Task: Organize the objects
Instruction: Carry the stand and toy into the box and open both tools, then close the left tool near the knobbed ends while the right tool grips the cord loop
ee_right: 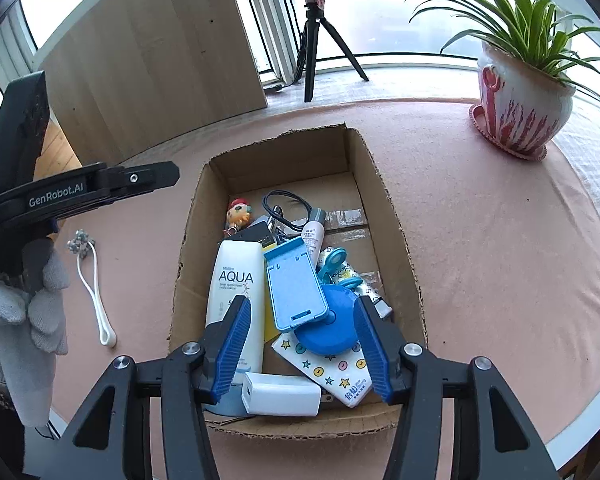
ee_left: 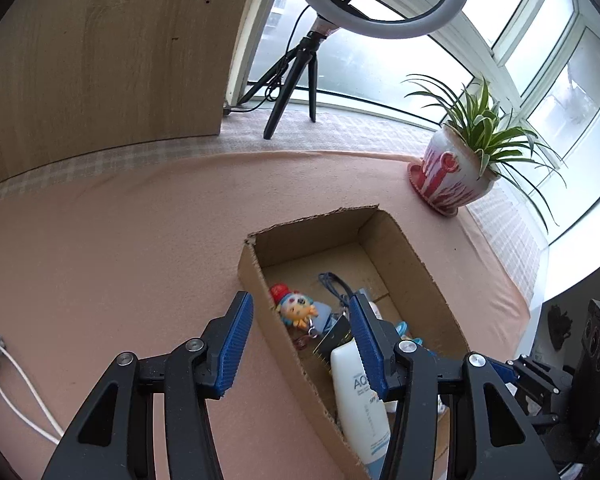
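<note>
We find both grippers, left gripper (ee_left: 298,344) and right gripper (ee_right: 302,346), spread wide and empty. The AQUA bottle (ee_right: 236,284) lies lengthwise in the cardboard box (ee_right: 384,184), its lower end hidden.

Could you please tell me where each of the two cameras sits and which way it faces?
Left wrist: sits on the left hand-held gripper, looking forward across the cardboard box toward the window; its own open blue fingers show, straddling the box's left wall.
Right wrist: sits on the right hand-held gripper, looking down into the box; its open fingers show, plus a gloved hand holding the left gripper.
Shared: box, AQUA bottle, potted plant, ring light tripod.
</note>
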